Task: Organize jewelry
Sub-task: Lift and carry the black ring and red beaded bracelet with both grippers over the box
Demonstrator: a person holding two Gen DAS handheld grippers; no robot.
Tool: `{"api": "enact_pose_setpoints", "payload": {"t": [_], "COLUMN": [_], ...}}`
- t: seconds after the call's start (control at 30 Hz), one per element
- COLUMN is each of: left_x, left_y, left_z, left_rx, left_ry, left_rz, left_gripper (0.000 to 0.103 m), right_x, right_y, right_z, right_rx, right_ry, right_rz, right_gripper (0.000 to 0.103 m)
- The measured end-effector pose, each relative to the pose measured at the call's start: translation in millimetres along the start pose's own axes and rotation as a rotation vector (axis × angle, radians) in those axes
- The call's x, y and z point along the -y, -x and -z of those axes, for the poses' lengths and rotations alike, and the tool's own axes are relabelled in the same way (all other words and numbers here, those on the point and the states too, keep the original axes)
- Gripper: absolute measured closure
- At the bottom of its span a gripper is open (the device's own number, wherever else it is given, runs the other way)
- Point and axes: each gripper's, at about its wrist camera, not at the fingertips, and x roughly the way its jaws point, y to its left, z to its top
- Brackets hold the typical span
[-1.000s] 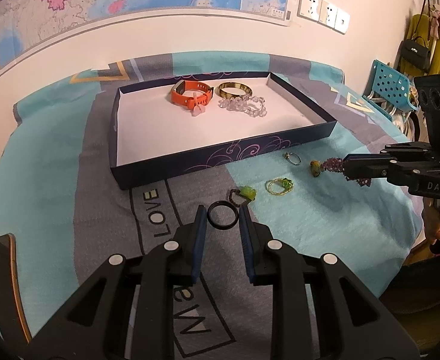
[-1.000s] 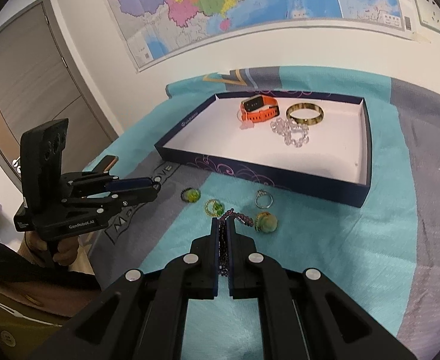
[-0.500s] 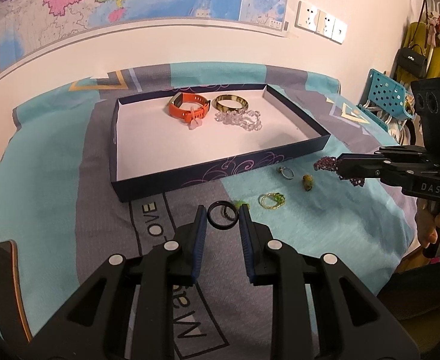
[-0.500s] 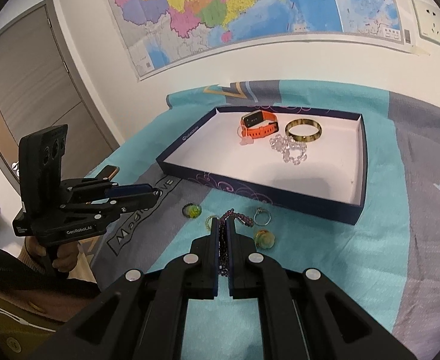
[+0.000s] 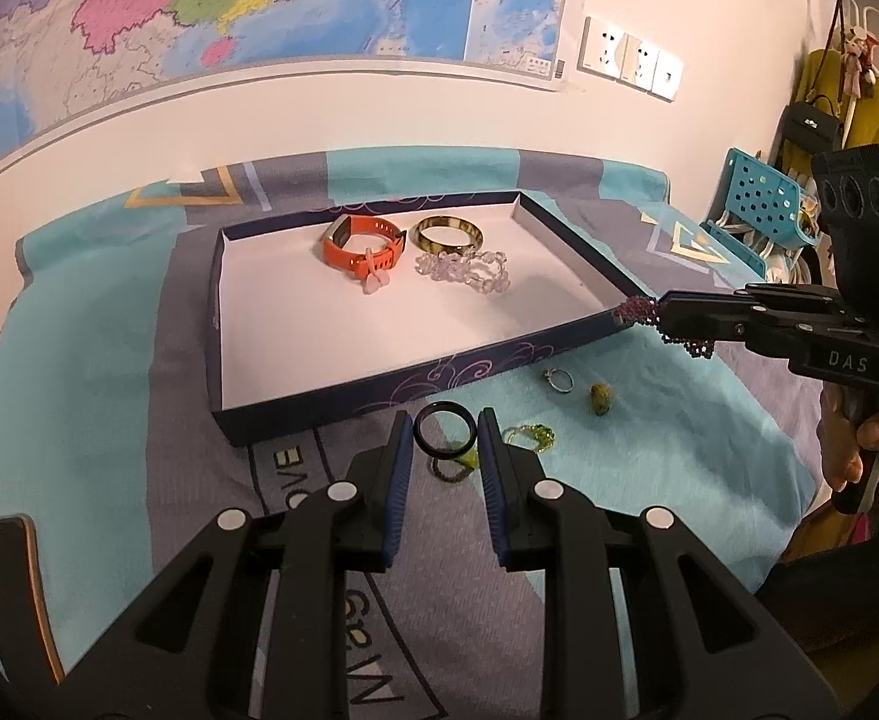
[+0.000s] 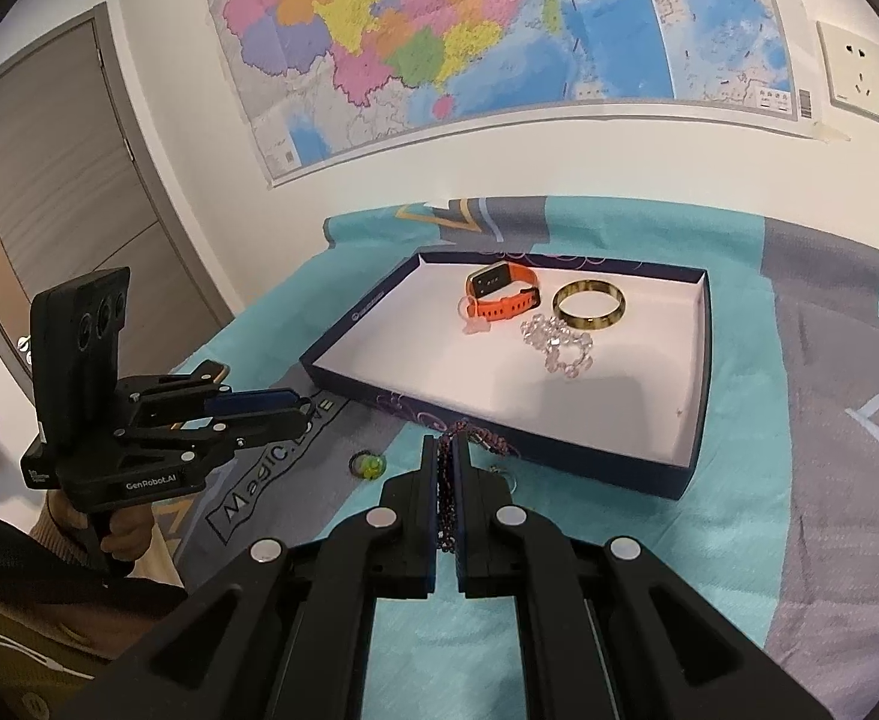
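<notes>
Purple beaded bracelet [image 5: 636, 313] is pinched flat in our right gripper [image 6: 446, 444], hanging just above the near right corner of the tray [image 5: 577, 252]. Black ring [image 5: 444, 434] is clamped between the fingers of our left gripper [image 5: 444, 429], just short of the tray's near wall. We're judging the step as carry-and-drop: clear the wall first, release low over bare white floor, away from the orange band [image 5: 362, 251], gold bangle [image 5: 446, 234] and clear beads [image 5: 463, 269]. Loose rings are sitting on the teal-grey cloth [image 5: 79, 390] outside the tray; map [image 6: 499, 30] and sockets [image 5: 631, 57] are on the wall beyond it.
</notes>
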Motion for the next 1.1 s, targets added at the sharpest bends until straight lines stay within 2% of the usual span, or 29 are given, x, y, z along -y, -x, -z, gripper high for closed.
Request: {"api": "enact_pose_setpoints", "payload": {"t": [1.1], "left_x": [-8.6], "left_y": [-21.0], "left_z": [-39.9], "left_rx": [0.034], "left_ry": [-0.014], "left_rz": [-0.006], "left_gripper": [0.081], "right_x": [13.8], "right_y": [-25.9], "right_z": [-37.5], "right_rx": [0.018], "right_ry": [0.045], "right_rz": [0.04], "right_gripper": [0.1]}}
